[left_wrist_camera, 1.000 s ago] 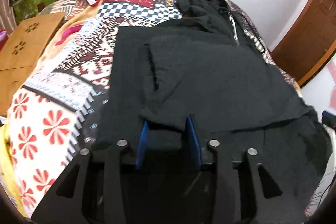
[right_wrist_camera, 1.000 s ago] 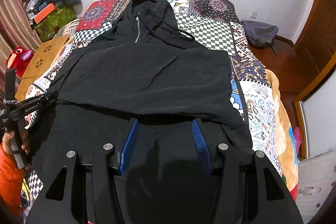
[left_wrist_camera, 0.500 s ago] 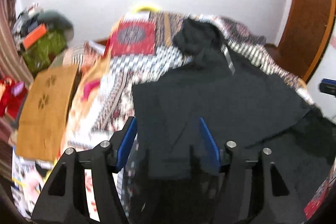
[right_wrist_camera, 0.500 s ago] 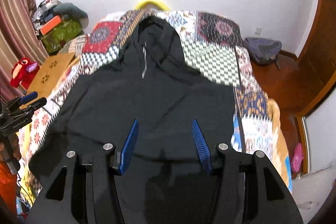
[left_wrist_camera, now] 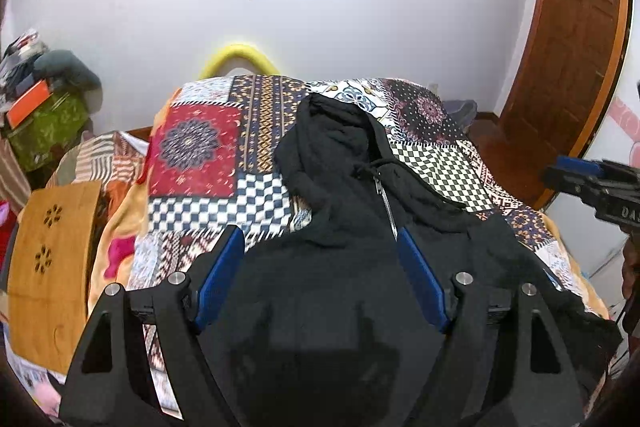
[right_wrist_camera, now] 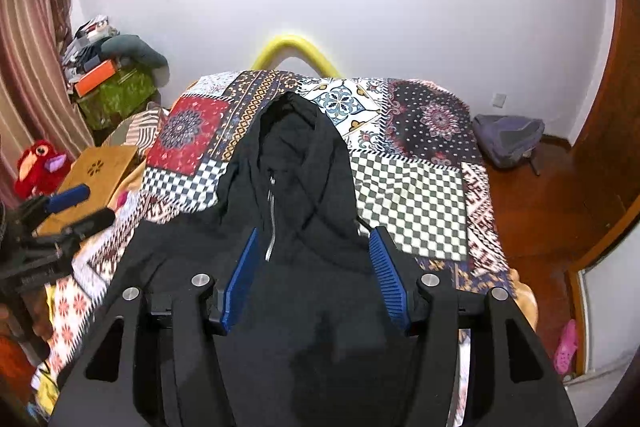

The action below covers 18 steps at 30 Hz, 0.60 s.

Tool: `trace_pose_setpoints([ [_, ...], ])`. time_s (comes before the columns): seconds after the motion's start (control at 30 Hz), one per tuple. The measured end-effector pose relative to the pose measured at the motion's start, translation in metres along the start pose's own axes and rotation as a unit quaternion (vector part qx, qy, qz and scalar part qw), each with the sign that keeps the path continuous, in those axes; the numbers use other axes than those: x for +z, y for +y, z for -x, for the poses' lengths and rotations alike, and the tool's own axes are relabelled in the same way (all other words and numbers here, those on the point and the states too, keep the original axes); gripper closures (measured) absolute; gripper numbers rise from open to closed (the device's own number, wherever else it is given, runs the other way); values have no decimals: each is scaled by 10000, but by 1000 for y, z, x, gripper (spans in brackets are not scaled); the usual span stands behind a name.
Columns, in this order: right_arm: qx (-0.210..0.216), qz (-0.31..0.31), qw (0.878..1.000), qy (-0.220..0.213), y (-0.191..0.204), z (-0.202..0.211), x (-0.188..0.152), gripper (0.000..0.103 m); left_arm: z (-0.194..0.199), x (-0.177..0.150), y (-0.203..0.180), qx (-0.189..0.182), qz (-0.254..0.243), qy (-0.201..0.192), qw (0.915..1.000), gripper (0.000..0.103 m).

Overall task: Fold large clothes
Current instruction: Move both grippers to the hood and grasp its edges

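Observation:
A black zip hoodie [left_wrist_camera: 352,267] lies flat on a patchwork bedspread [left_wrist_camera: 196,147], hood toward the far wall; it also shows in the right wrist view [right_wrist_camera: 304,267]. My left gripper [left_wrist_camera: 320,239] is open and empty, raised above the hoodie's near part. My right gripper [right_wrist_camera: 314,239] is open and empty, also raised above the hoodie. The right gripper shows at the right edge of the left wrist view [left_wrist_camera: 592,183]. The left gripper shows at the left edge of the right wrist view [right_wrist_camera: 68,207].
A wooden lap table [left_wrist_camera: 52,267] lies left of the bed. A cluttered stack [right_wrist_camera: 112,83] and a red plush toy [right_wrist_camera: 38,163] stand at far left. A grey backpack [right_wrist_camera: 508,139] lies on the floor right. A wooden door [left_wrist_camera: 576,39] is at right.
Both grippers have lifted up and back from the hoodie's folded hem. The left gripper has opened wider and let go of the fabric. Both views now tilt up toward the wall.

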State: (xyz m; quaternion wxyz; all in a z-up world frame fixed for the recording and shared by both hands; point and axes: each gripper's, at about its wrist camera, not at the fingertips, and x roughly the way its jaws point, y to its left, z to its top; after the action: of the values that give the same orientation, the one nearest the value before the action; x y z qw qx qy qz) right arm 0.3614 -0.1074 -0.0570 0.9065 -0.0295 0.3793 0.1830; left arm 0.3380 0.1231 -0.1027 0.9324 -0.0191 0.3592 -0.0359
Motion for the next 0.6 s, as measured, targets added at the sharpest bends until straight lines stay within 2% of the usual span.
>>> trace_pose_setpoints([
  [0.2, 182, -442, 9982, 364, -25, -63, 30, 50, -56, 32, -3, -123, -121, 197, 9997, 25],
  [0.4, 226, -741, 9947, 671, -39, -119, 49, 50, -129, 59, 7, -321, 213, 522, 9979, 25],
  [0.5, 160, -730, 9950, 662, -38, -139, 59, 50, -164, 65, 14, -394, 388, 707, 9960, 25],
  [0.6, 287, -871, 9927, 784, -38, -165, 67, 50, -196, 66, 19, -521, 609, 906, 9927, 26],
])
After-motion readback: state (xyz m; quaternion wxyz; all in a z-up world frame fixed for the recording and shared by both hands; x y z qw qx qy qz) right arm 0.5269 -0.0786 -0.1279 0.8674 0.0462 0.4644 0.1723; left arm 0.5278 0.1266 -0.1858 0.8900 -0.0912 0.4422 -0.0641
